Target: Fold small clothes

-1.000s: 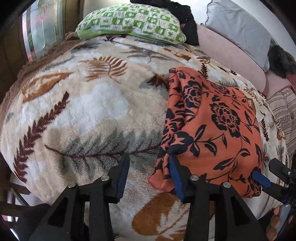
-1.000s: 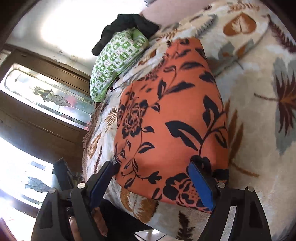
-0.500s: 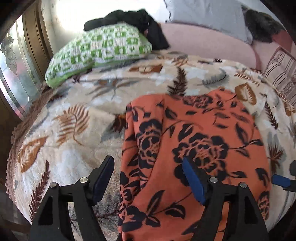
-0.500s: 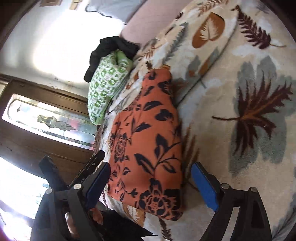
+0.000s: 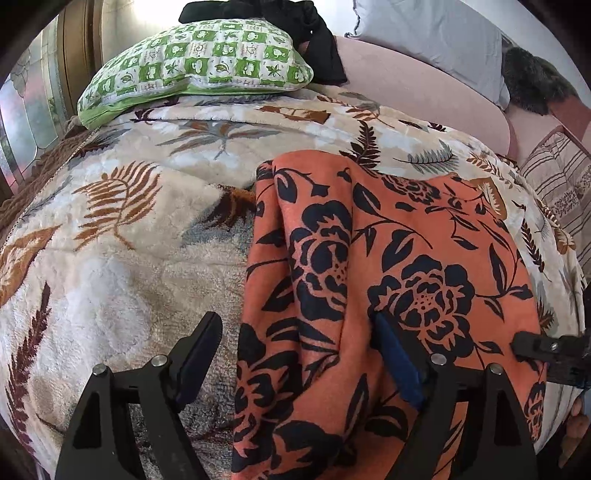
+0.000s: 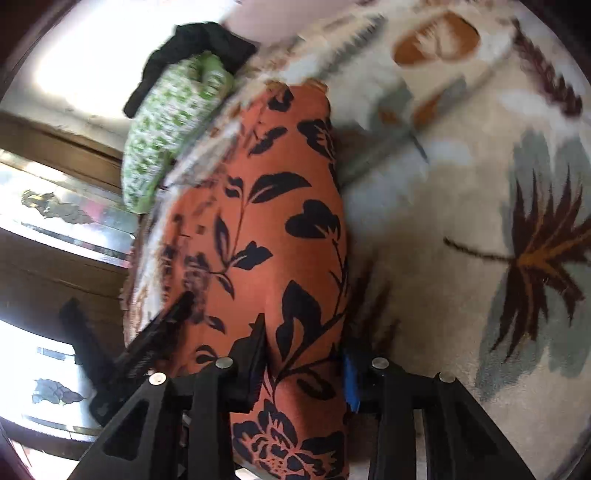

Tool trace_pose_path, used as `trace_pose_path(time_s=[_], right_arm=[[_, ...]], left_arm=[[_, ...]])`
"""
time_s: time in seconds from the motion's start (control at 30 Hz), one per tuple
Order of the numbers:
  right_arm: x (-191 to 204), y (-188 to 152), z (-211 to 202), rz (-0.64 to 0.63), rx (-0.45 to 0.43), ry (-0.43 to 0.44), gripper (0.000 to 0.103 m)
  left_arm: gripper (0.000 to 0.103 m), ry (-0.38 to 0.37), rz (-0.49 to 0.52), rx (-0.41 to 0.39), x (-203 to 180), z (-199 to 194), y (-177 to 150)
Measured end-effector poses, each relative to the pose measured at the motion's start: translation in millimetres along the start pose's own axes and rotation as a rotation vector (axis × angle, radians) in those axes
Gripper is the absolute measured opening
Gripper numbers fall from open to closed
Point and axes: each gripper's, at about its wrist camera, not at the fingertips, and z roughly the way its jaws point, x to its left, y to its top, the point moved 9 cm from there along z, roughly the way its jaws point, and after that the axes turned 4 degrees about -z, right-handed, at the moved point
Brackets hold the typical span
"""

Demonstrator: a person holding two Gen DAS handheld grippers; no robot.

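Left gripper (image 5: 299, 354) spread wide over an orange floral garment (image 5: 388, 266)

Its fingers (image 5: 199, 350) stood apart, the left one over the leaf-print blanket (image 5: 122, 258), the right one on the garment, whose left edge lay between them. Beyond the fingertips sat a green checked pillow (image 5: 199, 70) with black clothing (image 5: 295, 22) atop it. To the right of the fingers, the right gripper (image 5: 546, 350) showed at the garment's far edge.

Left tool (image 5: 299, 354) spread wide, one finger low on the left, the blue-padded finger (image 5: 397, 365) on the right, nothing clamped between. Right tool (image 6: 303, 365) narrowed, fingers pressed close from both sides, blue pad (image 6: 350, 380) showing on the right finger. Seen from the left wrist, right tool at far right edge, bare fingertips just below.
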Motion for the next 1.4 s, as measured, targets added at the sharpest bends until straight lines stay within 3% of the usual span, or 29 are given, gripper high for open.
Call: trace_pose_path(time_s=[0.07, 0.2, 0.27, 0.33, 0.4, 0.5, 0.53, 0.57, 0.63, 0.73, 0.8, 0.9, 0.97, 1.03, 1.1, 1.2, 1.27, 1.4], right_arm=[[9, 3, -18, -0.009, -0.019, 0.036, 0.072], [27, 38, -47, -0.057, -0.120, 0.058, 0.080], [29, 59, -33, -0.017, -0.106, 0.091, 0.081], [23, 76, -7, 0.015, -0.037, 0.101, 0.080], [26, 86, 5, 0.002, -0.003, 0.041, 0.043], [33, 90, -13, -0.096, -0.103, -0.066, 0.031], [14, 86, -2, -0.050, -0.065, -0.096, 0.031], [0, 82, 10, 0.012, -0.027, -0.079, 0.033], [3, 84, 2, 0.016, -0.058, -0.043, 0.037], [15, 84, -23, -0.035, -0.110, -0.136, 0.063], [34, 88, -40, -0.072, -0.181, -0.138, 0.063], [74, 94, -52, -0.156, -0.226, -0.036, 0.067], [85, 95, -35, -0.174, -0.171, 0.061, 0.079], [57, 93, 11, -0.120, -0.041, -0.012, 0.080], [54, 96, 5, -0.070, -0.089, 0.023, 0.079], [86, 83, -32, -0.165, -0.135, 0.019, 0.079], [106, 63, -45, -0.239, -0.133, 0.054, 0.080], [110, 14, -29, -0.274, -0.052, 0.070, 0.080]], left_arm=[[0.085, -0.012, -0.006, -0.002, 1, 0, 0], [0.085, -0.019, -0.017, 0.002, 0, 2, 0], [0.085, -0.026, -0.014, 0.002, 0, 2, 0], [0.086, -0.032, -0.020, 0.005, 1, 3, 0], [0.086, -0.034, -0.019, 0.002, 2, 2, 0], [0.086, -0.048, -0.020, 0.007, -2, 5, 0], [0.086, -0.046, -0.018, 0.011, -3, 6, 0], [0.086, -0.038, -0.011, 0.007, -3, 7, 0], [0.087, -0.034, -0.005, -0.001, -2, 5, 0], [0.087, -0.047, -0.029, 0.008, 1, 6, -1], [0.088, -0.043, -0.025, 0.004, 1, 6, -1], [0.089, -0.050, -0.035, 0.006, 2, 7, -1], [0.089, -0.064, -0.051, 0.012, 3, 8, -1], [0.089, -0.097, -0.076, 0.029, 3, 10, -1], [0.089, -0.125, -0.107, 0.041, 7, 0, -1], [0.089, -0.203, -0.177, -0.007, 17, -32, 10], [0.089, -0.274, -0.221, -0.041, 23, -51, 21], [0.088, -0.398, -0.304, -0.003, 32, -44, 45]])
